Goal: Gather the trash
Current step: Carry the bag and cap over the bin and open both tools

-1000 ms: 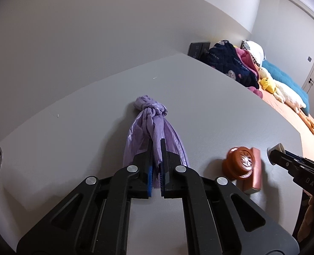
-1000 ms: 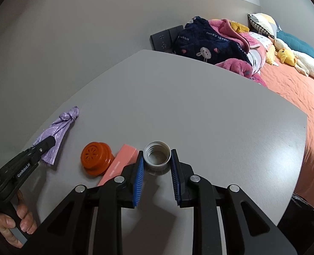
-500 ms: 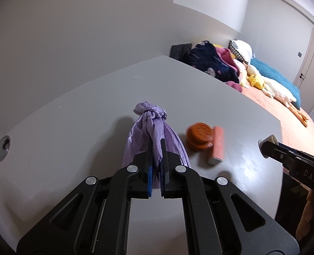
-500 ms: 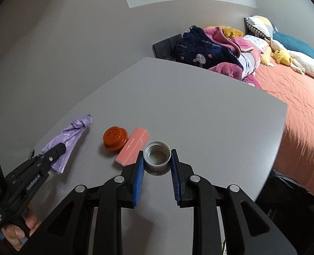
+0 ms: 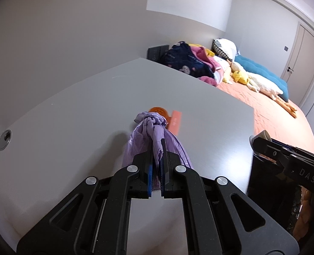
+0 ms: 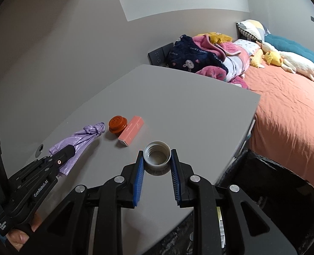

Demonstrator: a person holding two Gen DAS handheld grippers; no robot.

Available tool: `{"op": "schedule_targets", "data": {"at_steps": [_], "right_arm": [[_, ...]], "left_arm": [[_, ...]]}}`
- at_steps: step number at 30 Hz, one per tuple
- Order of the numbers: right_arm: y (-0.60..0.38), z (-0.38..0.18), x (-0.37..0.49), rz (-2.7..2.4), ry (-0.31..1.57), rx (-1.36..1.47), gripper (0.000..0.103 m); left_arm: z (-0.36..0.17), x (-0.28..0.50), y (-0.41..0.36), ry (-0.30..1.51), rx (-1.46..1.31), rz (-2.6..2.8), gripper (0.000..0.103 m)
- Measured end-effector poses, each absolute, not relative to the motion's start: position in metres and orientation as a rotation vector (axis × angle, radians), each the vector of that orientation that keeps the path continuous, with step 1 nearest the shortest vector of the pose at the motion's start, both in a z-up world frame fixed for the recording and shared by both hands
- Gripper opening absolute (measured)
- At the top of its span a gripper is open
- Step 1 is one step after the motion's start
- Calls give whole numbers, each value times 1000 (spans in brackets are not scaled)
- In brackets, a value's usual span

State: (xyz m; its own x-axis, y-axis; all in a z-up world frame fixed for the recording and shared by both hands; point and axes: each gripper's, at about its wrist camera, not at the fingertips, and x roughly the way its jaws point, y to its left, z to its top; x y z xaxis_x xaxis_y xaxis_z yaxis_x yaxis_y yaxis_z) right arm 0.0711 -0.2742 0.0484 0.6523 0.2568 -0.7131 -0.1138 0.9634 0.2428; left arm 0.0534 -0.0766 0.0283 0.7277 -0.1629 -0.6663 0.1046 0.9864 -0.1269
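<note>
Bedding in orange [image 6: 284,110] fills the room beyond the table's right edge, with a heap of dark blue and pink clothes [image 6: 201,61] piled past the far corner. Next in size is the flat grey table [image 6: 178,106], which carries the trash. A dark bin lined with a black bag [image 6: 269,182] stands on the floor just beside the table's near right edge, and it seems the likely place for everything picked up.

The left gripper [image 5: 155,163] has its fingers pressed together on the loose end of a crumpled purple plastic bag tied in a knot [image 5: 151,127]; the knot points away from the gripper, towards the middle of the table. Gripping the loose end probably lets the whole bag come along in one piece. The right gripper [image 6: 157,166] is clamped on a round grey plastic screw cap [image 6: 157,153], one blue pad on each side of its wall, open side up; it sits over the table near the right edge, close to the bin.

Two pieces lie untouched near the table's middle: a pink rectangular carton [image 6: 131,130] and, touching it on its left, a round orange plastic lid [image 6: 117,124], both just beyond the bag's knot.
</note>
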Motion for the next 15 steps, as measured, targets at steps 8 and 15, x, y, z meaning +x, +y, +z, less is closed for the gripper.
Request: {"op": "schedule_targets", "data": {"at_steps": [8, 15], "right_arm": [[-298, 58, 37, 177, 809, 195, 25], [-321, 65, 9, 143, 783, 204, 26]], "left_arm": [[37, 30, -105, 724, -63, -203, 3], [40, 16, -132, 726, -37, -252, 3]]}}
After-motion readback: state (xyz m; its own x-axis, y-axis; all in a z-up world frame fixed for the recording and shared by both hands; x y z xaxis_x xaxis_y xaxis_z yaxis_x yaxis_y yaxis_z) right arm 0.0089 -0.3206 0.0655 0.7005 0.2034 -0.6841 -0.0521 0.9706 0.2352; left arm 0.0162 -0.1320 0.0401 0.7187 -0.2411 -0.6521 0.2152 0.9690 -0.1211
